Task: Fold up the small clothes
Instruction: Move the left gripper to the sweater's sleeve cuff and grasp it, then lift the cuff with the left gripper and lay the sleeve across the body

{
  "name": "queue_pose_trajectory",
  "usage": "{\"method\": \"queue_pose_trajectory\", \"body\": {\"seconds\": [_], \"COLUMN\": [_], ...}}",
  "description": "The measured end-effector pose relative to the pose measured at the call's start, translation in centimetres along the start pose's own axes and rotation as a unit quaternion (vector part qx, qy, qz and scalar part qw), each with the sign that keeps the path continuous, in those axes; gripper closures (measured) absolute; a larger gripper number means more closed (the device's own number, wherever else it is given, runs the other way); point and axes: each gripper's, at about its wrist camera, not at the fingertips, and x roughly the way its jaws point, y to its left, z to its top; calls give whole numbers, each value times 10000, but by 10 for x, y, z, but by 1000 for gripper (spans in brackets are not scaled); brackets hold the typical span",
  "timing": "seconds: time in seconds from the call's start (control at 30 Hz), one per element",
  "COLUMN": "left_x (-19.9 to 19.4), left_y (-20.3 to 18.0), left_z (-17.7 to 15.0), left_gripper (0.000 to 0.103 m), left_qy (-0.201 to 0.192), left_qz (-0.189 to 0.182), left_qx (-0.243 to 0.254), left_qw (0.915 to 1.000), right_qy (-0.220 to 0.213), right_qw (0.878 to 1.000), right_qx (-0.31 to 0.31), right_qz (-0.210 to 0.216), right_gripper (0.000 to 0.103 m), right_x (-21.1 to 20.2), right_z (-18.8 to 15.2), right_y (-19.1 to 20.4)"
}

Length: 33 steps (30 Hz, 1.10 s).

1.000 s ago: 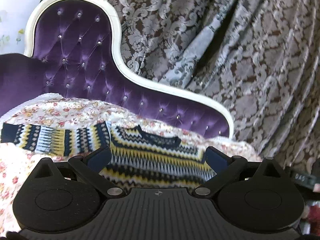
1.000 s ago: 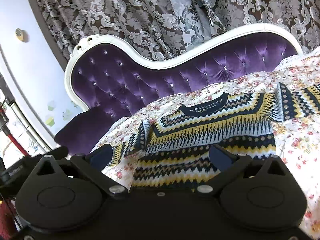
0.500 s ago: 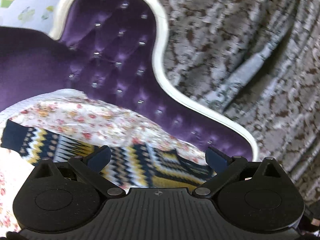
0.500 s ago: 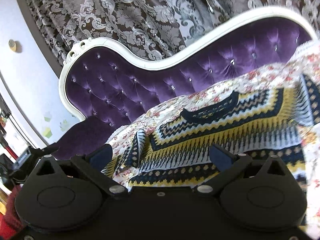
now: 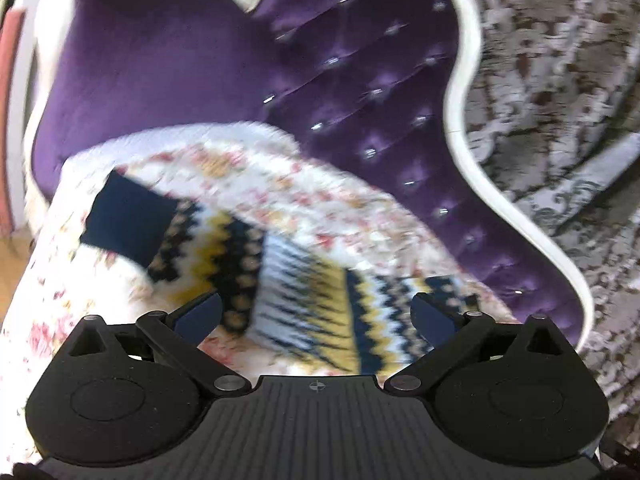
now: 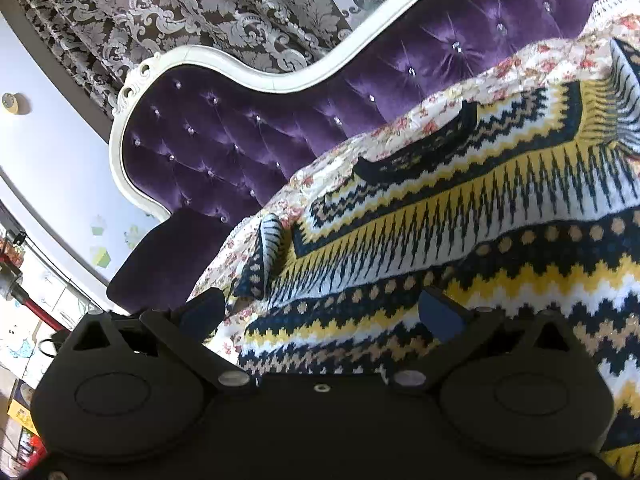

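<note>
A purple sofa (image 6: 240,128) with a floral blanket (image 5: 288,196) is filling both views, patterned curtains (image 6: 240,20) hanging behind. The sweater (image 6: 460,220) is lying flat on the blanket. Only the left view, blurred, is showing its navy cuff (image 5: 128,220); only the right, its collar (image 6: 420,152). Left gripper (image 5: 316,316) and right gripper (image 6: 320,312) are gaping wide, grasping nothing.
</note>
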Motion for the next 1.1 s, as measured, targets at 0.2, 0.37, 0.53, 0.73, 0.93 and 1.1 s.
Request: {"method": "queue_pose_trajectory", "body": {"seconds": [0.2, 0.37, 0.53, 0.73, 0.93, 1.1], "left_x": [24, 35, 33, 33, 37, 29], "left_y": [24, 31, 29, 36, 42, 27], "left_z": [2, 0, -2, 0, 9, 19], "left_gripper": [1, 1, 1, 2, 41, 96], "left_qy": [3, 11, 49, -12, -383, -404], "left_qz": [334, 383, 380, 327, 229, 434], "left_qx": [-256, -436, -467, -706, -1223, -858], "left_qw": [9991, 9983, 9982, 9970, 9915, 9945], "right_qy": [70, 175, 238, 261, 344, 276], "right_qw": [9999, 9997, 9995, 9993, 9990, 9993], "right_qx": [-74, -127, -151, -198, -219, -207], "right_qz": [74, 104, 145, 193, 175, 175], "right_gripper": [0, 0, 0, 0, 0, 0], "right_x": [5, 9, 11, 14, 18, 14], "right_z": [-2, -4, -6, -8, -10, -8], "right_y": [3, 4, 5, 7, 6, 6]}}
